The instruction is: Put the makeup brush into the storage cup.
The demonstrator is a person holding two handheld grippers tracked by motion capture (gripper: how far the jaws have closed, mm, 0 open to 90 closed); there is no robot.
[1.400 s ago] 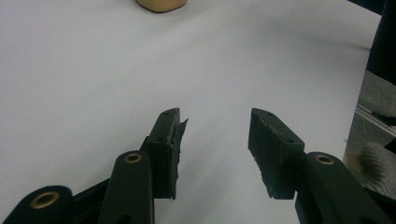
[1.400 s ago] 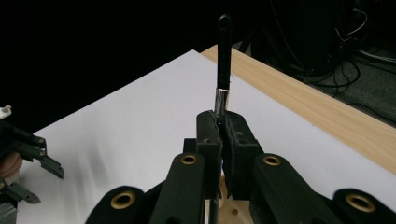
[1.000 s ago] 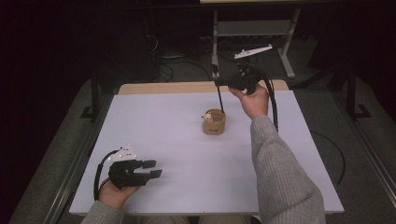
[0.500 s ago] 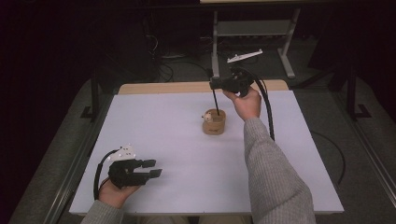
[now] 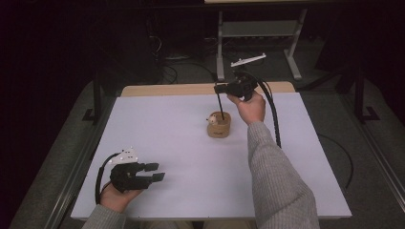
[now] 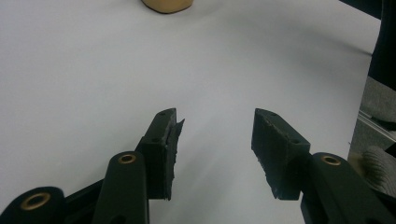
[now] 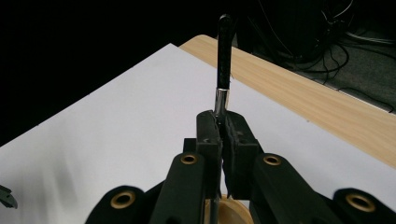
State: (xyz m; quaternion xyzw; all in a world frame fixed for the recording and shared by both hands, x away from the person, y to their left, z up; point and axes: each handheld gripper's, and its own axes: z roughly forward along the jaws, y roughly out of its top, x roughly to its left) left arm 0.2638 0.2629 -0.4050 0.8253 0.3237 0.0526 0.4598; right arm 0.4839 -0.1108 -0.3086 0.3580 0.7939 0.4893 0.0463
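A small round wooden cup (image 5: pixel 218 128) stands mid-table with something pale in its mouth. My right gripper (image 5: pixel 218 88) hovers just above and behind it, shut on a thin black-handled tool (image 5: pixel 219 104) whose lower end reaches into the cup. In the right gripper view the jaws (image 7: pixel 223 135) pinch the tool (image 7: pixel 224 51) at its metal collar, handle rising above, and the cup's rim (image 7: pixel 231 211) shows below. My left gripper (image 5: pixel 155 172) rests low at the near left of the table, open with nothing between its fingers (image 6: pixel 215 135). The cup's base (image 6: pixel 167 5) lies far ahead of it.
A white sheet (image 5: pixel 167 133) covers the table, with a bare wooden strip (image 5: pixel 167 89) along the far edge. Beyond the table stand a metal frame (image 5: pixel 260 36) and cables on a dark floor. The right gripper's black cable (image 5: pixel 274 114) hangs beside the sleeve.
My right hand has come down and a little to the left, bringing the tool's lower end into the cup. The left gripper has stayed where it was.
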